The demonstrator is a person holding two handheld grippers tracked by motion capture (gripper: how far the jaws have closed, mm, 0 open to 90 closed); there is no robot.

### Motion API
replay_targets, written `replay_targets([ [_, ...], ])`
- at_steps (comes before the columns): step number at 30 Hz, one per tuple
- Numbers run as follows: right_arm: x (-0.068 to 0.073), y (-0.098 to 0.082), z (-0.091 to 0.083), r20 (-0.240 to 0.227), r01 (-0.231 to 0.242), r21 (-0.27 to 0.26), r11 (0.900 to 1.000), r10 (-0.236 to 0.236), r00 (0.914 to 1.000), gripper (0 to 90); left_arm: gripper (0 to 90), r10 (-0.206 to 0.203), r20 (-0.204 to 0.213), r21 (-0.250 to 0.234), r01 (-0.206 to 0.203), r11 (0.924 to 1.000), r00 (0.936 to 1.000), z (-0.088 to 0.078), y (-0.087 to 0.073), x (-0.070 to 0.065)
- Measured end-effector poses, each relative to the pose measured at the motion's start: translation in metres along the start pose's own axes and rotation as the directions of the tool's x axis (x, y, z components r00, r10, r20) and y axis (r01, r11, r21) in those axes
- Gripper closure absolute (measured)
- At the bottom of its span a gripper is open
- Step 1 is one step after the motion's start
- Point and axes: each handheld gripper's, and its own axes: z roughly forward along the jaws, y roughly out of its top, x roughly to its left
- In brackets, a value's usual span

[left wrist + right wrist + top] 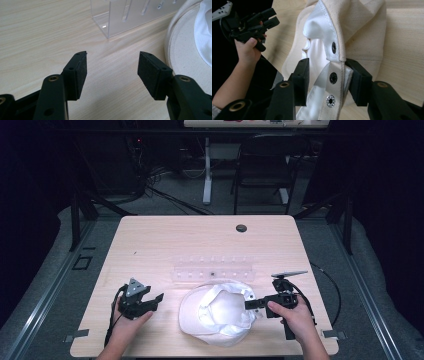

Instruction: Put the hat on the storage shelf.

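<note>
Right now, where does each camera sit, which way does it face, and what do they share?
High view: above the person's side, looking forward and down on the table; both forearms, left gripper, right gripper.
Left gripper view: looks along open jaws, nothing between; clear rack beyond.
Right gripper view: looks along jaws around the cap's snap strap.
All three share the cap.

Dark room, black chair (264,167) behind table (165,237)
</note>
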Motion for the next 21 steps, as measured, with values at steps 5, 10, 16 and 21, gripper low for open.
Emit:
replay_targets([
  [5, 0.002, 0.001, -0.003, -0.007, -0.001, -0.008, 1.0, 0.001, 1.0, 64.3, 41.5, -0.002, -0.005, -0.003, 0.002, 1.0, 1.0, -0.001, 0.0, 0.0],
  [10, 0.002, 0.003, -0.004, 0.001, 0.001, -0.033, 0.999, -0.001, 1.0, 76.7, 41.5, 0.0, -0.014, -0.008, 0.0, 1.0, 0.9999, -0.003, -0.001, 0.002],
  [16, 0.013, 0.004, -0.004, 0.132, 0.07, -0.04, 0.997, -0.064, 0.9891, 80.2, 41.4, 0.0, -0.024, -0.014, 0.0, 0.9999, 0.9997, -0.006, -0.002, 0.004],
  [21, 0.019, 0.003, -0.002, 0.162, 0.086, -0.045, 0.995, -0.078, 0.9837, 80.6, 41.5, -0.001, -0.022, -0.014, 0.0, 0.9999, 0.9998, -0.006, -0.002, 0.005],
])
